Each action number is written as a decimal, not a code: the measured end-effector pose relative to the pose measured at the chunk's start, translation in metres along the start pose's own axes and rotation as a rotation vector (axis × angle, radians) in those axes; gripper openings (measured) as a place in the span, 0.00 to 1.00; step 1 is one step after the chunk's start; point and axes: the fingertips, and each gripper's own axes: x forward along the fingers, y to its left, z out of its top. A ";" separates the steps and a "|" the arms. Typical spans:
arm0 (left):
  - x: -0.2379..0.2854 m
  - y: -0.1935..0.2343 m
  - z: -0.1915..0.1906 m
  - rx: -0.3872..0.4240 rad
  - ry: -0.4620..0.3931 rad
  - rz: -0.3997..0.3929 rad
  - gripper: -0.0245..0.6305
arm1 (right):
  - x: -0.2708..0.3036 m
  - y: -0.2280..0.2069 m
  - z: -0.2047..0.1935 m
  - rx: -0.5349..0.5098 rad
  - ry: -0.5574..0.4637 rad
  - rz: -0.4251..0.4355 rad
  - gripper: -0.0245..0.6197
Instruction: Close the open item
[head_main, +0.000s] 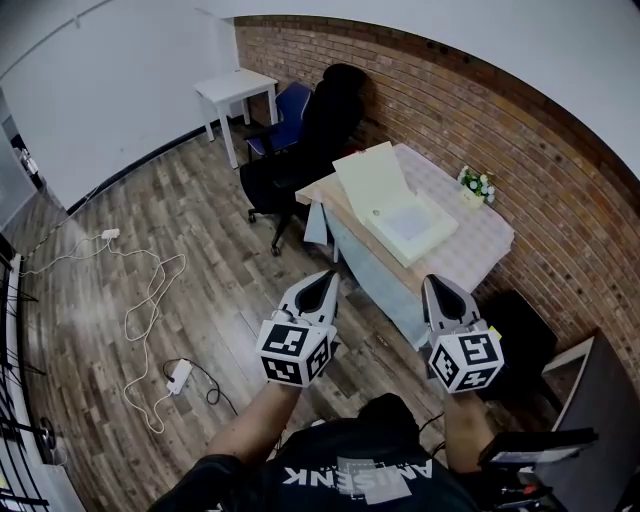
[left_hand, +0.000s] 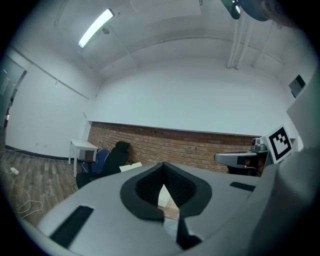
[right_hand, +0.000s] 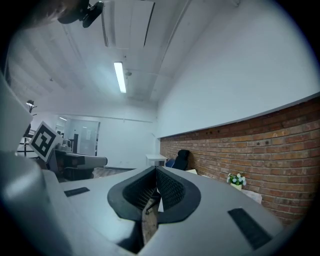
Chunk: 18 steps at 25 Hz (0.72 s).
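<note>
observed left gripper (head_main: 325, 278) raised in front of the body, over the wood floor (head_main: 200, 220), short of the table (head_main: 480, 250). confirmed in the left gripper view: jaws pressed together, tips meeting, nothing clamped. found right gripper (head_main: 437, 283) level with it, near the table's front edge and not touching; confirmed in the right gripper view: jaws likewise together, nothing between them.

located open cream box (head_main: 395, 205) on the table's left half, resting on the pale checked cloth. noted its lid (head_main: 372, 178) standing up, tilted back toward the black office chair (head_main: 310, 140), with the shallow base lying flat on the side nearer the wall. recorded both grippers well apart from the box, neither in contact.

logged small flower pot (head_main: 474, 186) at the table's far edge, against the brick wall (head_main: 450, 90). logged blue chair (head_main: 290, 105) behind the office chair, and white side table (head_main: 235, 88) in the corner. noted white cable (head_main: 150, 300) looped over the floor, ending at a power strip (head_main: 178, 376).
</note>
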 end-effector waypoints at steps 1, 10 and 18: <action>0.001 0.002 0.001 -0.001 -0.001 -0.007 0.06 | 0.003 0.001 0.001 -0.008 -0.001 -0.001 0.10; 0.031 0.039 -0.002 0.000 0.022 0.040 0.06 | 0.052 -0.008 0.001 -0.003 -0.005 0.027 0.10; 0.089 0.054 -0.001 0.013 0.034 0.032 0.06 | 0.102 -0.051 0.000 0.014 -0.021 0.018 0.10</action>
